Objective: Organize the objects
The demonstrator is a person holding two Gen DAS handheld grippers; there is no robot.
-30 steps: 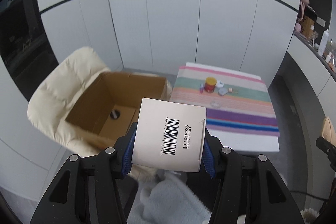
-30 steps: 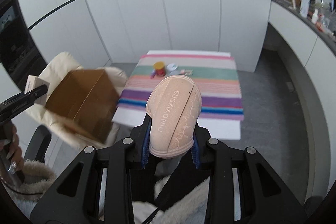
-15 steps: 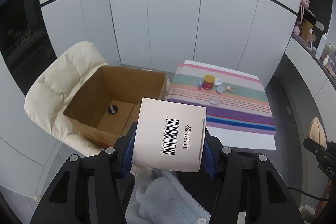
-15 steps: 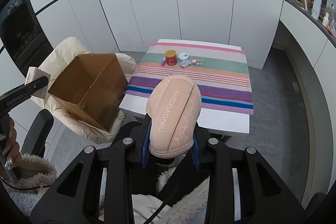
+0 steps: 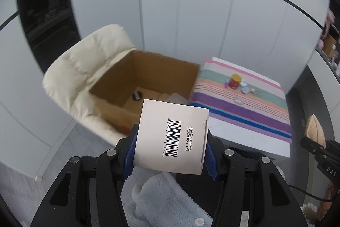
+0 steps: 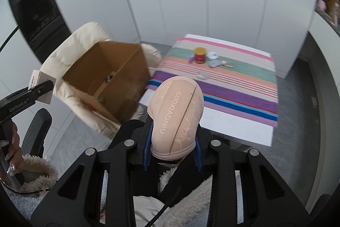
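Note:
My left gripper point(image 5: 170, 148) is shut on a white carton with a barcode point(image 5: 172, 137), held in the air short of an open cardboard box point(image 5: 148, 78). The box sits on a cream padded chair point(image 5: 78, 71) and holds a small dark object point(image 5: 137, 96). My right gripper point(image 6: 172, 142) is shut on a pink padded pouch marked GUOXIAONIU point(image 6: 176, 112), held above the near edge of the striped table point(image 6: 233, 86). The left gripper with its carton shows at the left of the right wrist view point(image 6: 40, 86).
On the striped cloth stand a red jar with a yellow lid point(image 6: 200, 54), a small purple tube point(image 6: 191, 58), two round white tins point(image 6: 213, 55), a small key-like item point(image 6: 227, 64) and a clear piece point(image 6: 201, 75). White cabinet walls stand behind. Shelves with clutter are at far right.
Both views have swung left and moved closer. The cardboard box looks larger and nearer to the left gripper. Both grippers still hold their objects.

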